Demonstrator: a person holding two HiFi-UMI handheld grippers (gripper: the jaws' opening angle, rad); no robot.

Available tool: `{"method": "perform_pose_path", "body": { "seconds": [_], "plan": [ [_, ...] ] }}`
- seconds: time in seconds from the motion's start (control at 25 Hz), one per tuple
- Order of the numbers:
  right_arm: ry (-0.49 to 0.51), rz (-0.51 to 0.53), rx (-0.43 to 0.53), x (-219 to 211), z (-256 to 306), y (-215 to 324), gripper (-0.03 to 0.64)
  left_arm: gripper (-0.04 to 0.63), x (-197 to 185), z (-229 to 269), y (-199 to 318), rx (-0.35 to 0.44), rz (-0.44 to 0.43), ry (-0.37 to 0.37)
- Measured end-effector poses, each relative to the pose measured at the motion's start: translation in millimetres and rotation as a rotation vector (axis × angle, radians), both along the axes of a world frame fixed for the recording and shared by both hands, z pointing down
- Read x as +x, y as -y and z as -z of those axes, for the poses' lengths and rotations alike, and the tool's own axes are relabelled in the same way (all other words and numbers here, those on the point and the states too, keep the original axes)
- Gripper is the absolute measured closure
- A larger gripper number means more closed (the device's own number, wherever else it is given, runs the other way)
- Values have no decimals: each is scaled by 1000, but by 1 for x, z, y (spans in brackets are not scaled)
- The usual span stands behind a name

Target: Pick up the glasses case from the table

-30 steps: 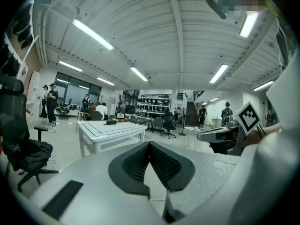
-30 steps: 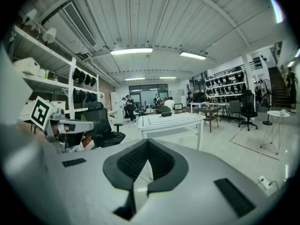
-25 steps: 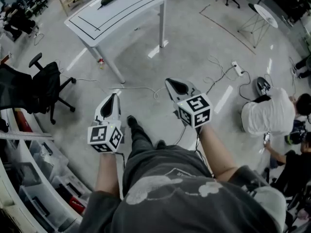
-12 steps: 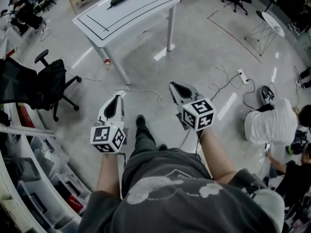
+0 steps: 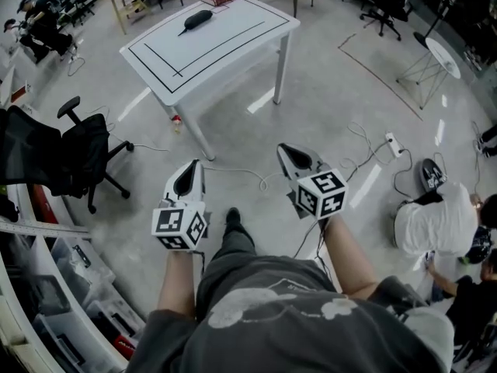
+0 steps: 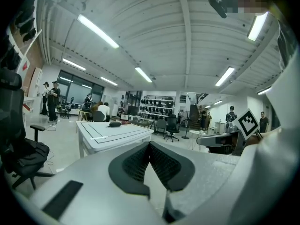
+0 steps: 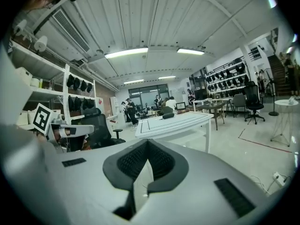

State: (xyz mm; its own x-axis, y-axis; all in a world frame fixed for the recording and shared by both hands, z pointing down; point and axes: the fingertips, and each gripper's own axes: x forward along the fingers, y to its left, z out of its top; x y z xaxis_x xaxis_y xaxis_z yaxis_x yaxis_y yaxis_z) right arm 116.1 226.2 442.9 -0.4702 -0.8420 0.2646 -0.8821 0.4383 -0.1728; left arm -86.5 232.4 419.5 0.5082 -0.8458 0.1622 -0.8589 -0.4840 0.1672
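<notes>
The glasses case (image 5: 198, 19) is a dark oval lying at the far end of a white table (image 5: 233, 41) marked with a black rectangle. It shows small in the left gripper view (image 6: 115, 124) and the right gripper view (image 7: 168, 115). Both grippers are held level over the floor, well short of the table and pointing toward it. My left gripper (image 5: 189, 177) is shut with nothing in it, its jaws meeting at their tips (image 6: 150, 144). My right gripper (image 5: 293, 157) is likewise shut and empty (image 7: 148, 142).
A black office chair (image 5: 70, 150) stands to the left, with shelves of bins (image 5: 46, 286) behind it. Cables (image 5: 256, 179) and a power strip (image 5: 392, 141) lie on the floor. A person in white (image 5: 435, 224) crouches at the right. A small bottle (image 5: 178, 121) sits by a table leg.
The person has walked toward the table, which now sits lower and larger in the head view. Both grippers came forward with the body and stayed shut.
</notes>
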Motion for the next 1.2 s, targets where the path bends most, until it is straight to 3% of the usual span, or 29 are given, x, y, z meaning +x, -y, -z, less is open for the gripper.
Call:
{"method": "perform_pose_path", "body": {
  "seconds": [0.56,0.88,1.2],
  "plan": [
    [-51,-90,-34,-53,14,190,617,594,-54,-6,206,-69,-82,-28],
    [-100,-96,-59,-75,7,230,617,594,-88,-21,255,-96,-74,-43],
    [-124,-63,-27,-77,9,275,617,594,-85,-18,285,-67,-72,-26]
  ]
}}
